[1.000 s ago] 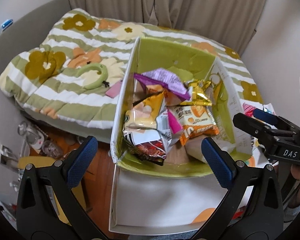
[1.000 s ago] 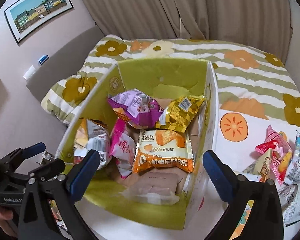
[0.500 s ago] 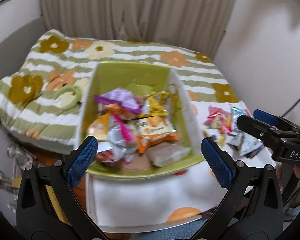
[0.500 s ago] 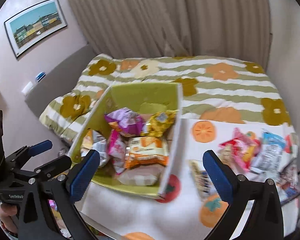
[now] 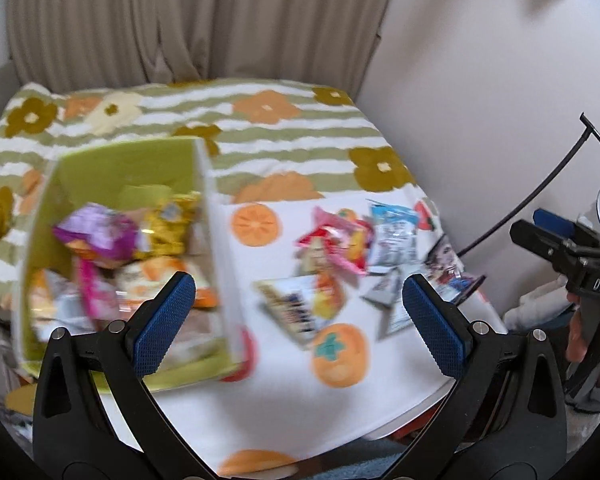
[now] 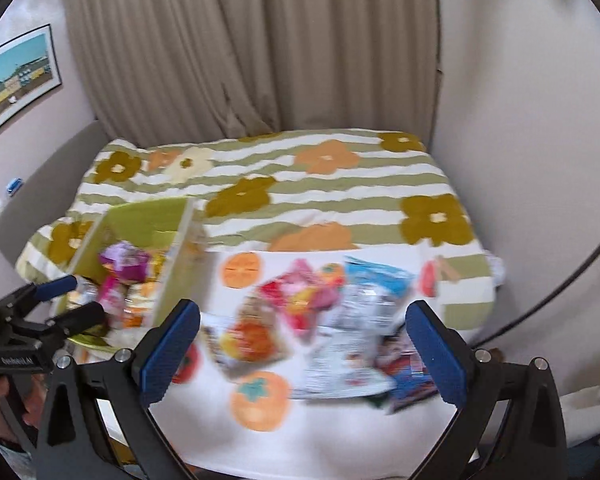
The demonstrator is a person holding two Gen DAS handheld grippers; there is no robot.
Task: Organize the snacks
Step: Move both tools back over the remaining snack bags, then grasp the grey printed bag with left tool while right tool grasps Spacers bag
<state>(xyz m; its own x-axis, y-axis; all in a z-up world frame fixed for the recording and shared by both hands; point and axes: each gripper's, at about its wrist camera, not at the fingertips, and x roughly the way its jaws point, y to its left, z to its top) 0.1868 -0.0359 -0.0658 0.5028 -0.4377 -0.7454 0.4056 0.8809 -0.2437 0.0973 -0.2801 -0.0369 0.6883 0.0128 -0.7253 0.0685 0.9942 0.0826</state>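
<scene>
A green-lined box (image 5: 116,168) (image 6: 140,216) stands at the left on the bed and holds several snack packets, a purple one (image 5: 96,232) on top. To its right a loose pile of snack packets (image 5: 340,248) (image 6: 332,312) lies on a white cloth with orange fruit prints. My left gripper (image 5: 300,316) hangs open above the cloth between box and pile, holding nothing. My right gripper (image 6: 304,344) is open and empty over the near side of the pile. Both views are blurred by motion.
A green-and-white striped floral quilt (image 6: 300,184) covers the bed behind the cloth. Beige curtains (image 6: 240,48) hang at the back, a wall closes the right side, and a framed picture (image 6: 16,80) hangs at the left. A black cable (image 5: 540,192) runs at the right.
Both grippers have swung to the right, away from over the box and toward the loose packets on the cloth. Both stay open and empty.
</scene>
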